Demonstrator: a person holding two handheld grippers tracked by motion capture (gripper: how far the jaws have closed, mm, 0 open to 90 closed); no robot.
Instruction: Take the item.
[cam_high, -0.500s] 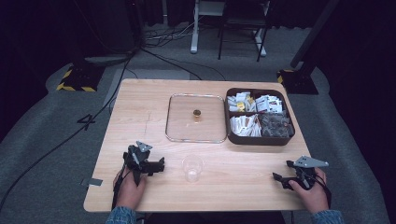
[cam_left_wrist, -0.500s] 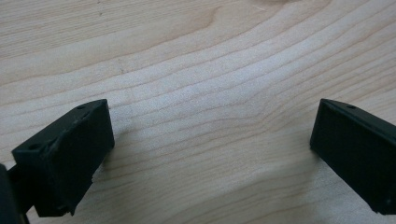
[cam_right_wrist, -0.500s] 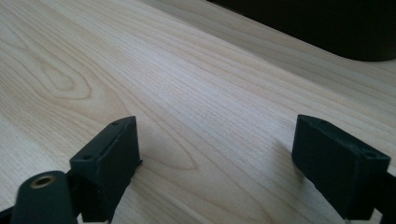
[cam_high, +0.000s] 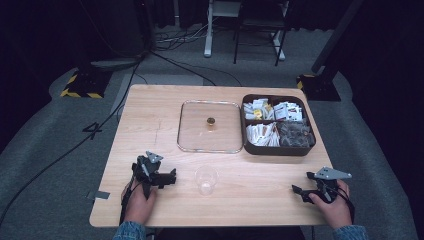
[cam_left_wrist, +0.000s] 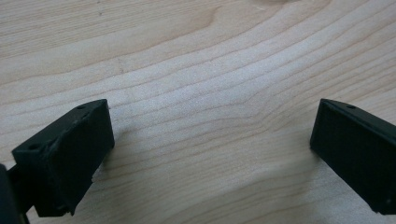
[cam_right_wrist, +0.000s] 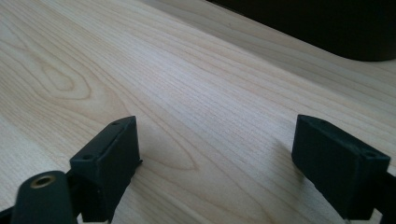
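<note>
1. The wooden table (cam_high: 250, 200) carries a clear plastic cup (cam_high: 206, 180) that stands upright near the front edge, between the two grippers and closer to the left one.
2. The left gripper (cam_high: 171, 176) rests on the table just left of the cup, held by the person's left hand (cam_high: 138, 202). In the left gripper view its jaws are spread wide over bare wood and nothing is between them.
3. The right gripper (cam_high: 298, 192) lies near the front right corner, held by the right hand (cam_high: 333, 210). In the right gripper view its jaws are also wide apart and hold nothing.
4. Farther back lies a clear square lid (cam_high: 210, 126) with a small gold knob (cam_high: 211, 121) in its middle.
5. Just beside the lid, on its right, stands a dark compartment box (cam_high: 277, 149) with paper sachets (cam_high: 262, 134) inside.
</note>
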